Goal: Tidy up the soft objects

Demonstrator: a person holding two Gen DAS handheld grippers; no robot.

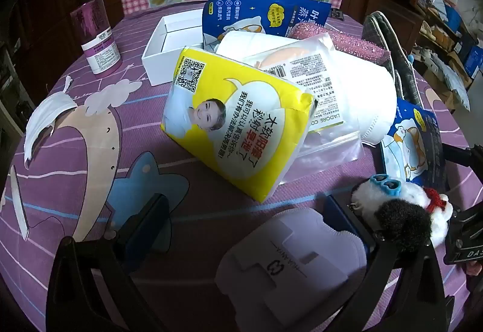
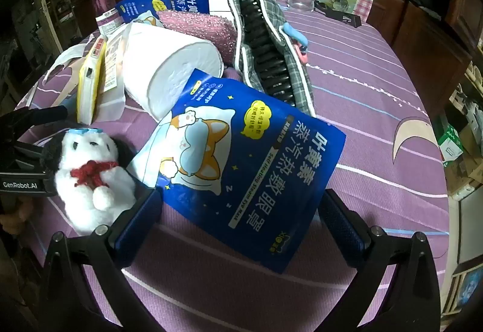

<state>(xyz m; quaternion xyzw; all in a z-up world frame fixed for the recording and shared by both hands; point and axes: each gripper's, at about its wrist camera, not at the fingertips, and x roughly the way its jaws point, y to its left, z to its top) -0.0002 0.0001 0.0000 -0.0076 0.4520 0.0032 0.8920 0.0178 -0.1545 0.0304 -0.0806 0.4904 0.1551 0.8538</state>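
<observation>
On the purple tablecloth a heap of soft goods lies in front of both grippers. The left gripper is wide open and holds nothing; a pale flat pouch lies between its fingers, near the camera, with the plush dog against the outer side of its right finger. The right gripper is also wide open and empty, and the near edge of a blue eye-mask bag lies between its fingers on the cloth.

Beyond them, the yellow tissue pack leans on a clear zip bag, which lies over the white paper roll. A pink scrubber lies behind the roll, a plaid case to the right, a second blue bag stands at the far side beside an open white box, and a face mask lies far left.

All of it looks light and yielding. The blue bag is probably thin, slick foil: a pinch across its near edge should hold, though it may buckle or slide. The dog should squash, so the body is a safer hold than the ear. The tissue pack would take a squeeze across its narrow edge; the roll looks too fat for the jaws and could roll.
</observation>
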